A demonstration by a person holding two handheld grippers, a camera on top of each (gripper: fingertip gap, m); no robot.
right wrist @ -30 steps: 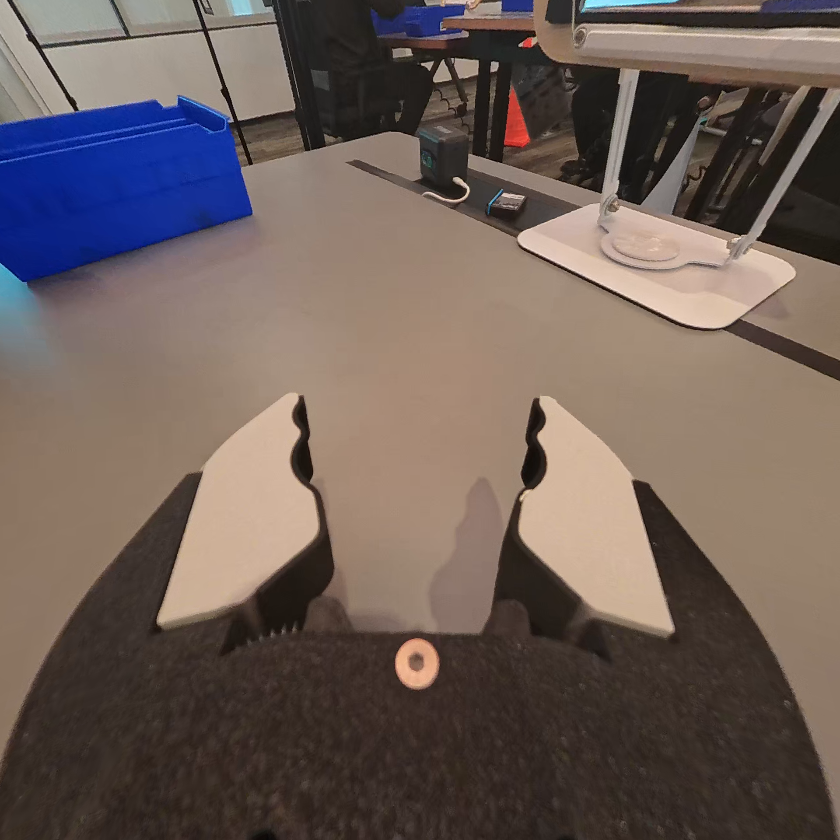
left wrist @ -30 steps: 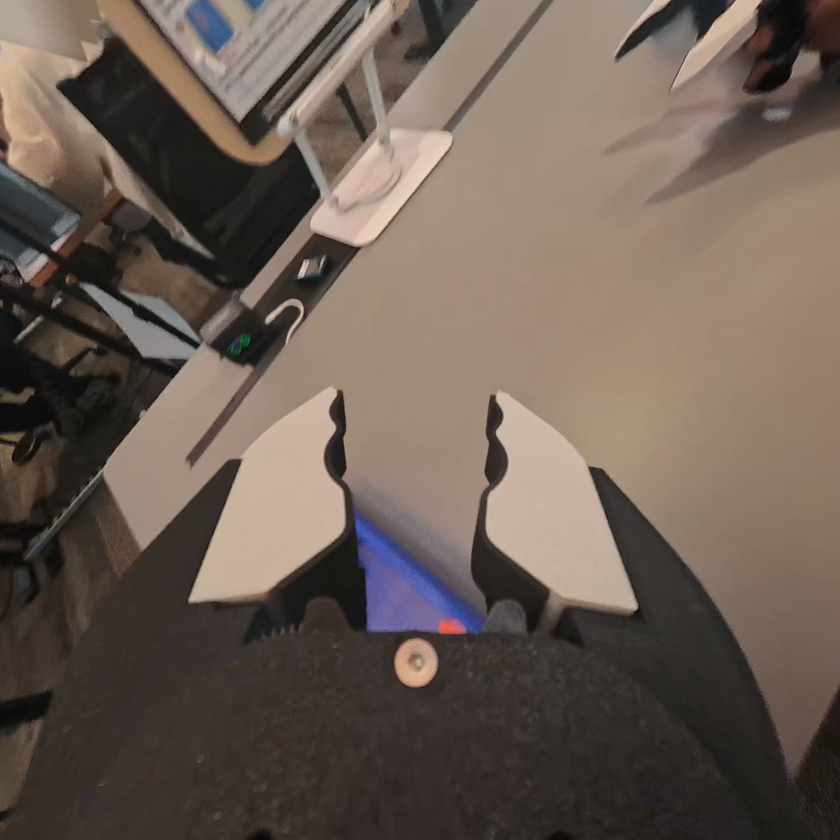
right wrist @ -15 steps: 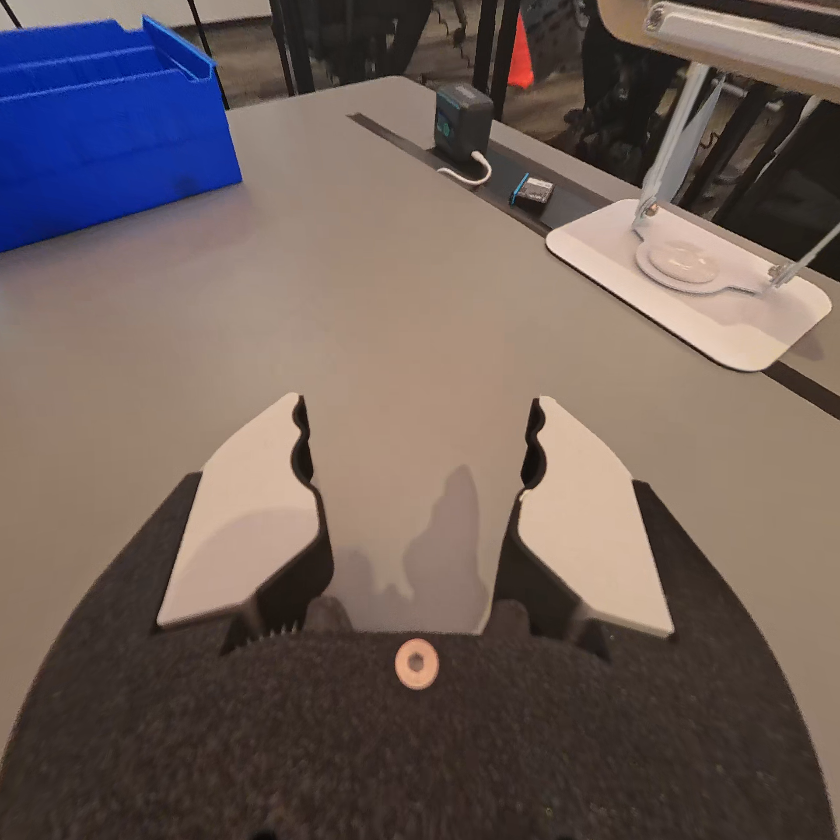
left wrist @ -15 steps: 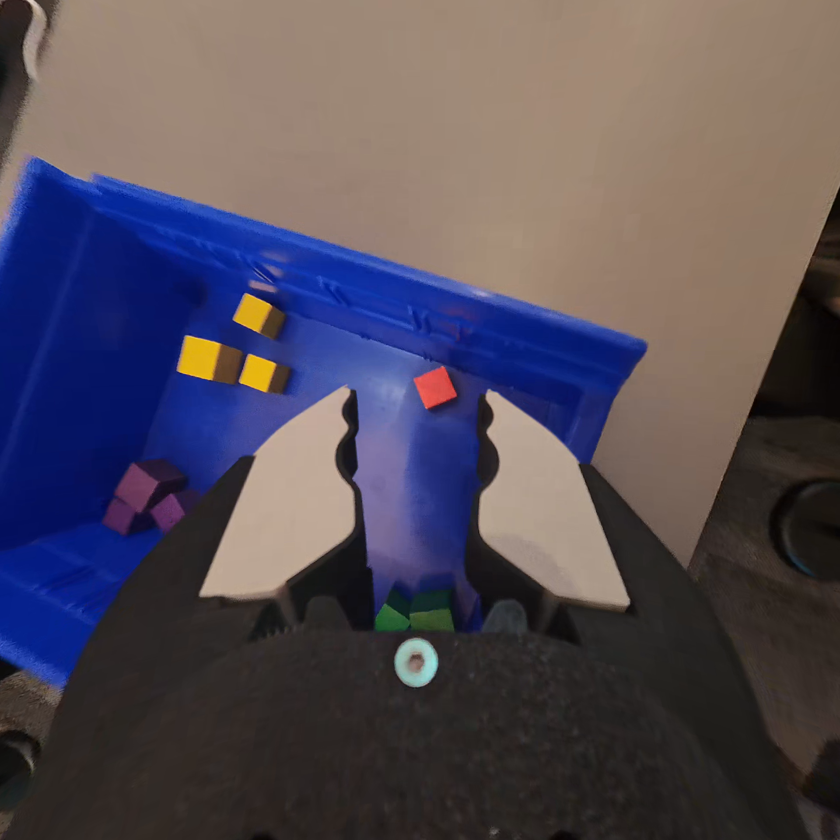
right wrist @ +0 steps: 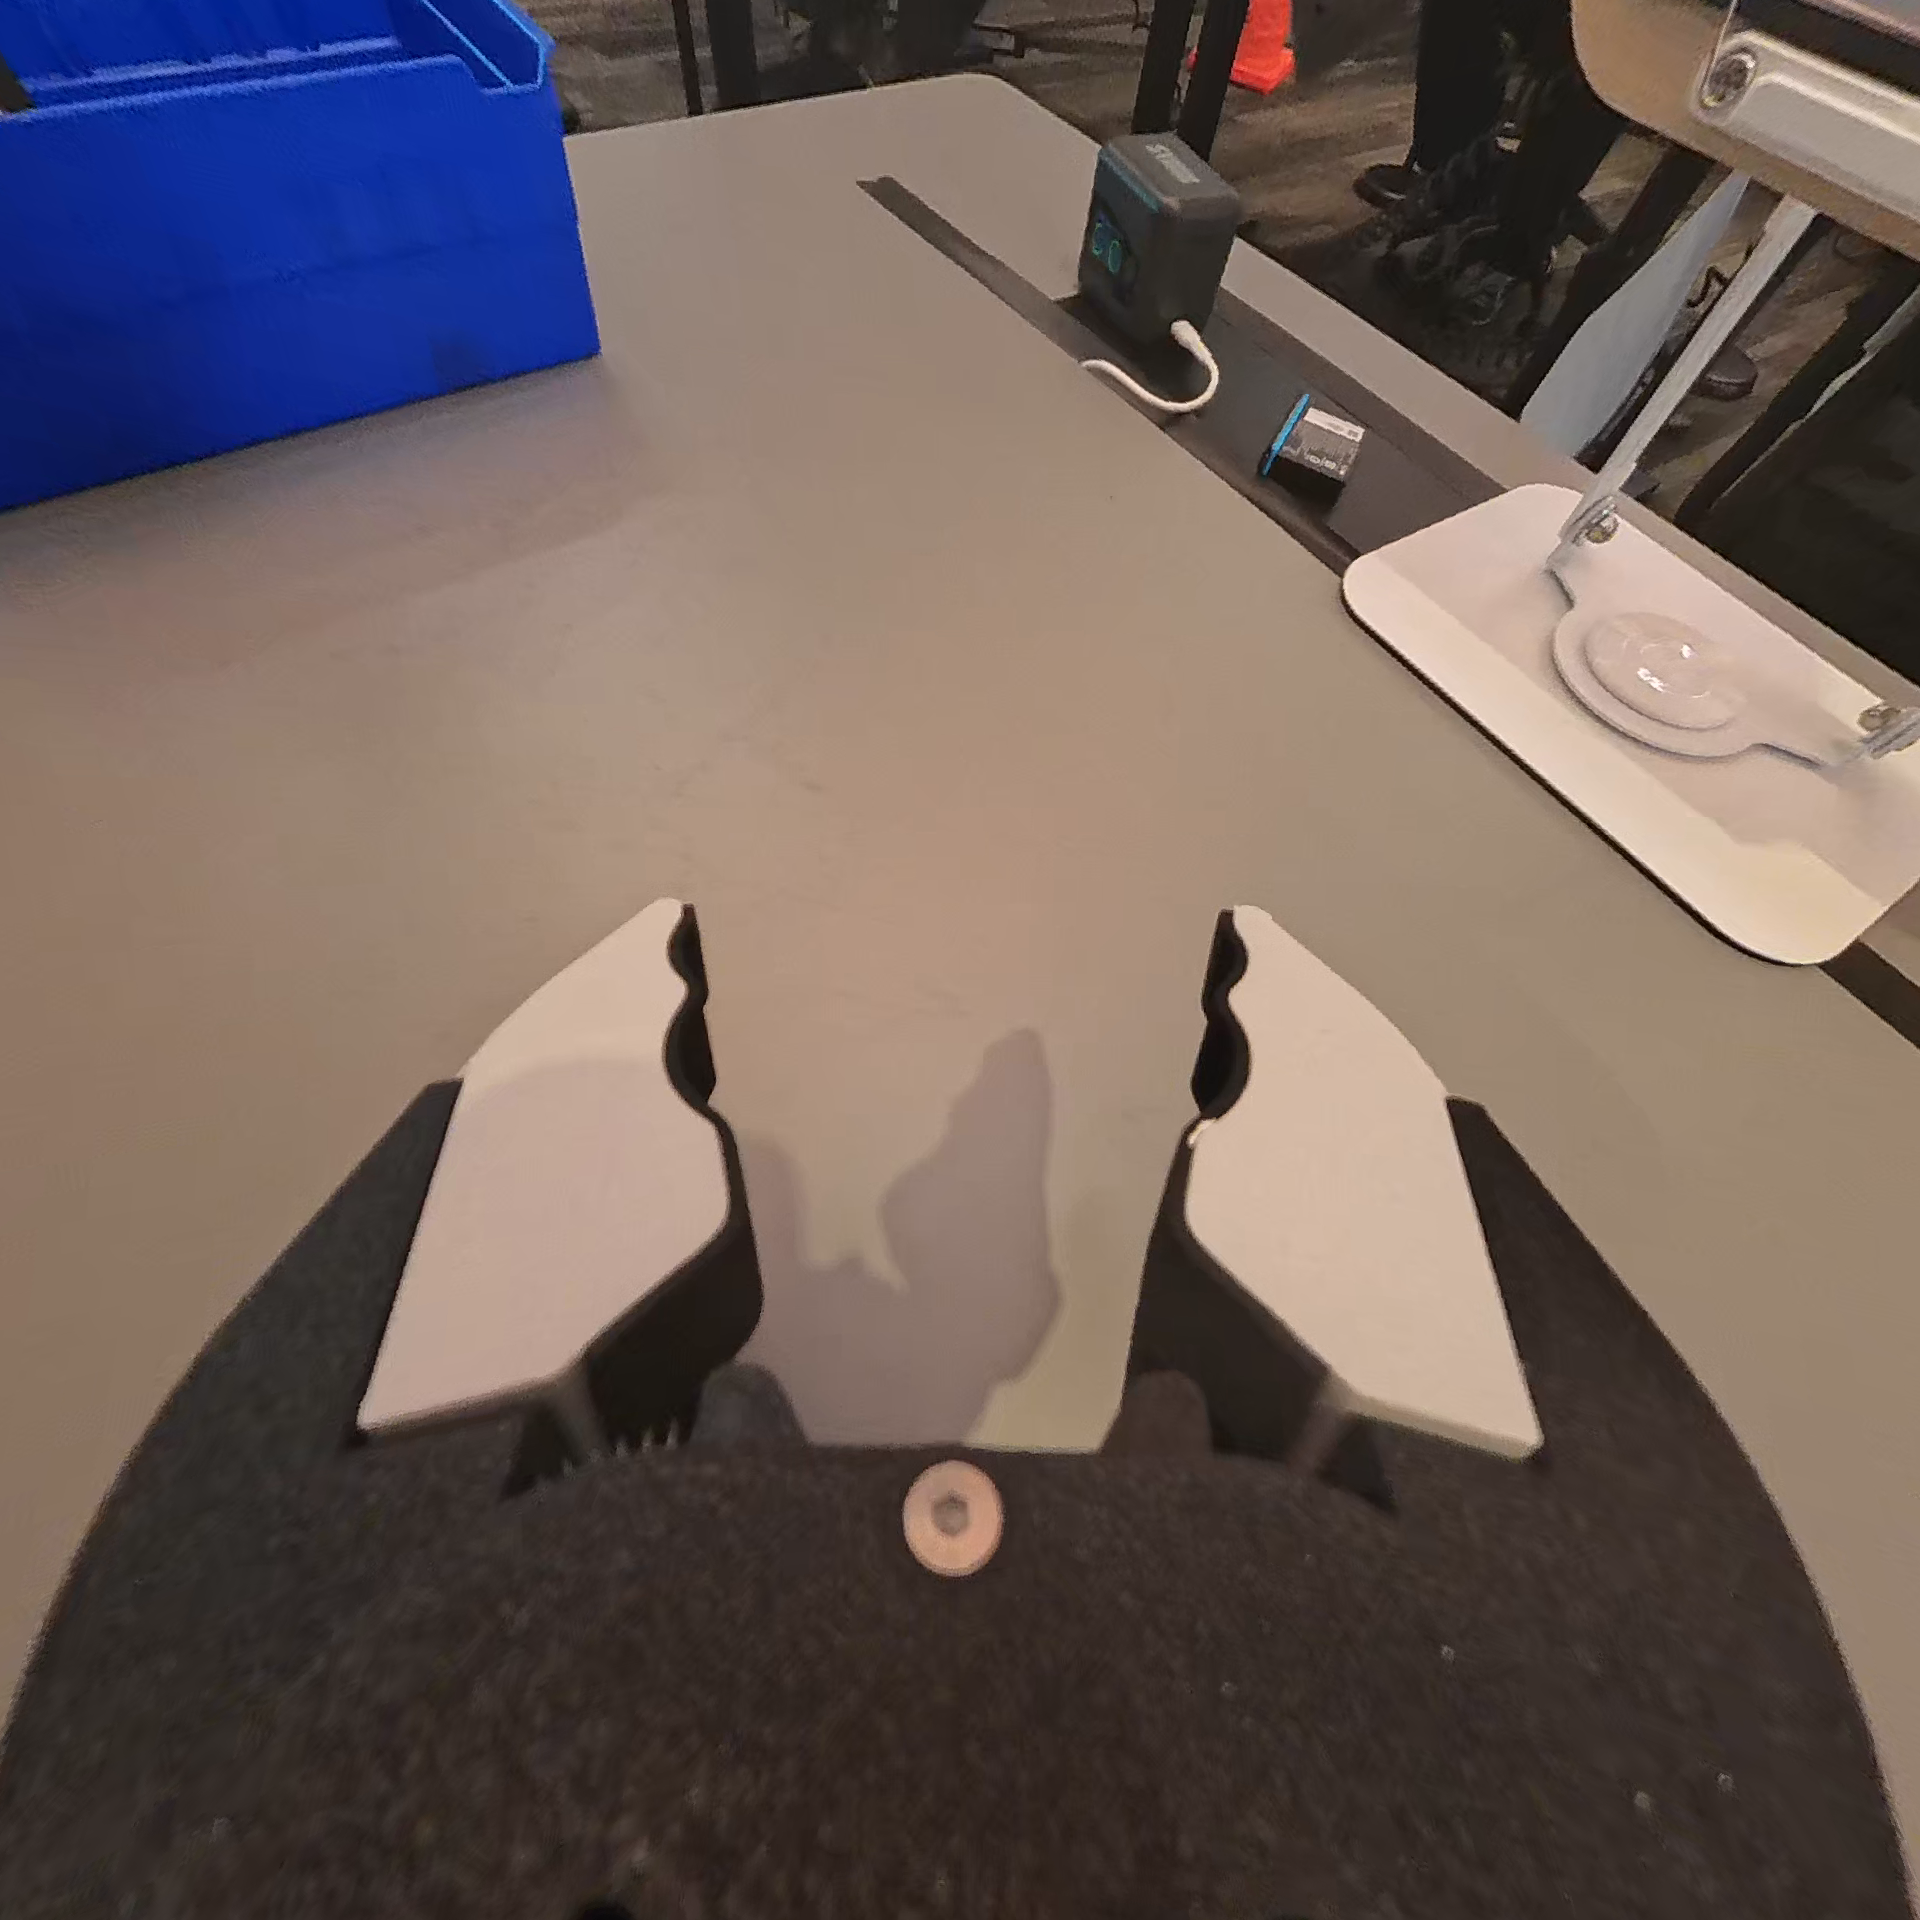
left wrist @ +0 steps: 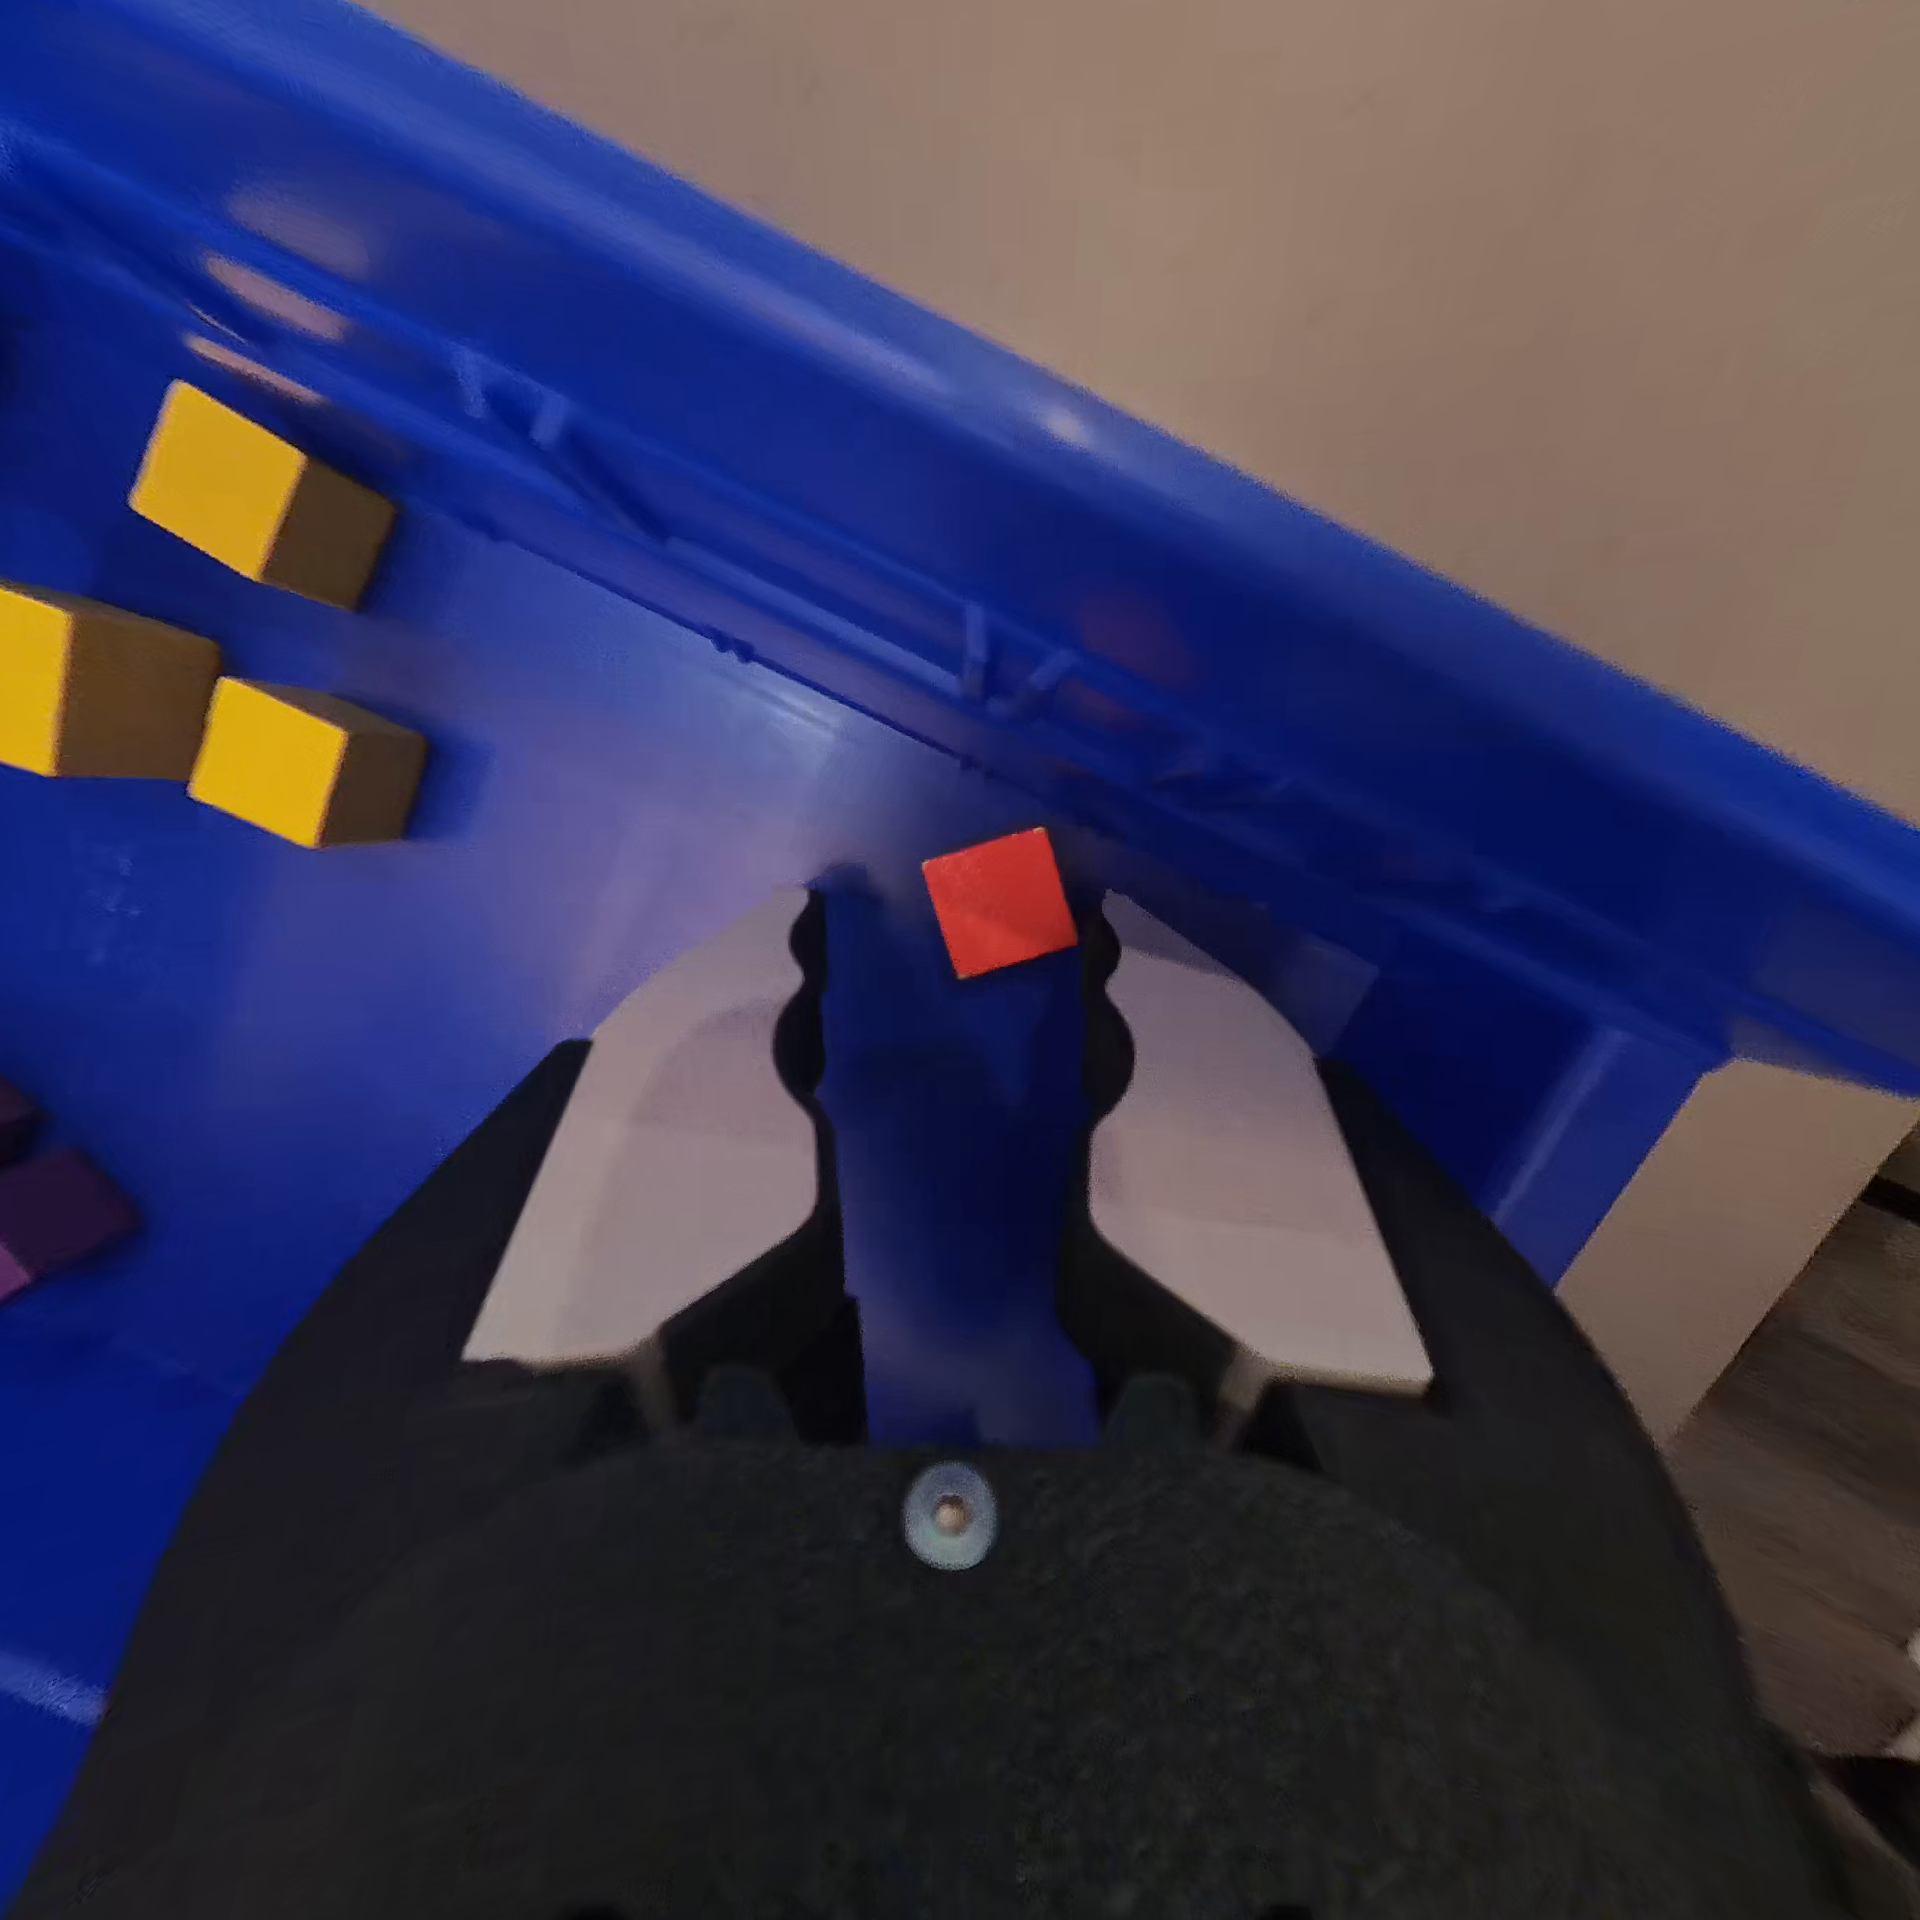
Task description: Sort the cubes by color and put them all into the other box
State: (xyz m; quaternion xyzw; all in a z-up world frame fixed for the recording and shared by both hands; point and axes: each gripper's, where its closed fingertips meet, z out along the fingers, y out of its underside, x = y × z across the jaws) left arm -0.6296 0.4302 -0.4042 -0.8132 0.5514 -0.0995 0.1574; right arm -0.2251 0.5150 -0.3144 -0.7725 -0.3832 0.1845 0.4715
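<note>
- The desk (right wrist: 883,623) is seen as a broad grey surface; it carries a blue box (right wrist: 260,260) at its far left in the right wrist view, while a white stand base (right wrist: 1621,727), a small dark device (right wrist: 1153,239) with a white cable, and a little black pack (right wrist: 1311,442) are kept along its far edge, well apart from the working area.
- A blue box (left wrist: 1143,540) is looked into from above in the left wrist view; whether it is the same one cannot be told.
- Inside it the cubes are gathered by colour: yellow cubes (left wrist: 260,499) are grouped at the upper left, purple cubes (left wrist: 52,1205) at the left edge, presumably so that each colour stays together.
- The right hand-held gripper (right wrist: 956,1029) is held empty above the bare desk, fingers apart, seemingly kept out of the way.
- The left hand-held gripper (left wrist: 956,935) is lowered into the box with fingers apart, nothing clamped.
- The red cube (left wrist: 997,902) lies alone on the box floor near the wall, just at the fingertips, nearer the right one; it is judged to be the piece being handled.
</note>
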